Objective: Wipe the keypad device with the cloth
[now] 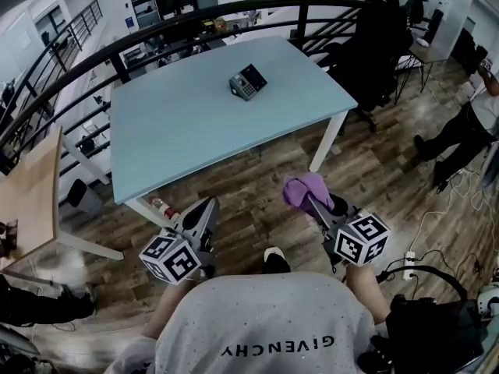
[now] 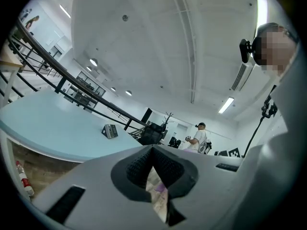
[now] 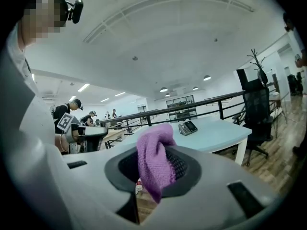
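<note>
Closed hand-held gripper [image 2: 153,150], keypad device [image 2: 111,131] on pale table [image 2: 53,126] beyond

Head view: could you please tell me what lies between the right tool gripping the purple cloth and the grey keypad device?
Only brown wooden floor, then bare pale blue tabletop up to the grey keypad device; the head view shows nothing standing there.

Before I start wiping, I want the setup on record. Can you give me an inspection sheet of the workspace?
Surface: light blue table, holding only the device.
Job's things: keypad device on the table's far side; purple cloth held off the table.
Clutter: bottle on the floor by the table's near edge.
Grippers: left gripper shut, empty; right gripper shut on the cloth.
Cables: white power strip on the floor at right.
Surroundings: black railing, office chair, a person.
</note>
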Motion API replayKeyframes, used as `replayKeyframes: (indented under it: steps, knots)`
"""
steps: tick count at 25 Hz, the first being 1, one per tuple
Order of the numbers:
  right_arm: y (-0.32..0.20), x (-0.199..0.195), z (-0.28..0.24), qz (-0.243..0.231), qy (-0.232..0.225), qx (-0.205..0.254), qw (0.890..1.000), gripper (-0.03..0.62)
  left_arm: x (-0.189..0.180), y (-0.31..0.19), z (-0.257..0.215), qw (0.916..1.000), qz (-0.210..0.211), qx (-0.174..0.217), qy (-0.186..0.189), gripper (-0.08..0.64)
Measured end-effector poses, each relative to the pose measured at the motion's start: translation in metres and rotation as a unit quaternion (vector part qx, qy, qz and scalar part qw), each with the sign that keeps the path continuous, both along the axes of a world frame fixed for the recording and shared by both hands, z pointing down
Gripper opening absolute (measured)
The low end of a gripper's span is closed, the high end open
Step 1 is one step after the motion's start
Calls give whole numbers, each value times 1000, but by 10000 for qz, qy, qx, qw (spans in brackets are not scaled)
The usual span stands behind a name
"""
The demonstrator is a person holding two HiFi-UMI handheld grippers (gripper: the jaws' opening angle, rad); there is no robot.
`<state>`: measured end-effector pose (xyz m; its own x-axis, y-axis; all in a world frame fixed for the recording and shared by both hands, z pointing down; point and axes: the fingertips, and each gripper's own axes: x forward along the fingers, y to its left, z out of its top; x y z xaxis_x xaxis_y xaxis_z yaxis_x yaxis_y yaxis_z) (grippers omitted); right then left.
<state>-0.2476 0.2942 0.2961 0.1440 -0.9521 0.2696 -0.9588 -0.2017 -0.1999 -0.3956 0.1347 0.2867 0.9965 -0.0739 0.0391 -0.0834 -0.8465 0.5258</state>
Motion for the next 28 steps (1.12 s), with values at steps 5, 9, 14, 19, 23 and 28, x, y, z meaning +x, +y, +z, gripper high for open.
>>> replayKeyframes:
  steps: [5,9,14,19,23,28]
  knots:
    - [-37,96,-8,-91,161,-164,9997,74,71,-40,-9,9993,-375,-30,23,5]
    - [-70,153,-14,-258,-5,18,9997,74,113,-70,-13,9982,-591,24,115,5]
    - [-109,201,-9,-545,43,17,9985,74,152,-98,-9,9956,-915,-95,170,5]
    - [-129,220,19,-662,-164,-144,9976,74,170,-111,15,9939,-1070,-249,1,5]
    - [-150,225,30,-840,-294,-215,9958,74,183,-123,22,9941,-997,-410,-77,5]
    - [-176,255,41,-607,-427,-214,9970,74,214,-153,31,9946,-931,-410,-191,5]
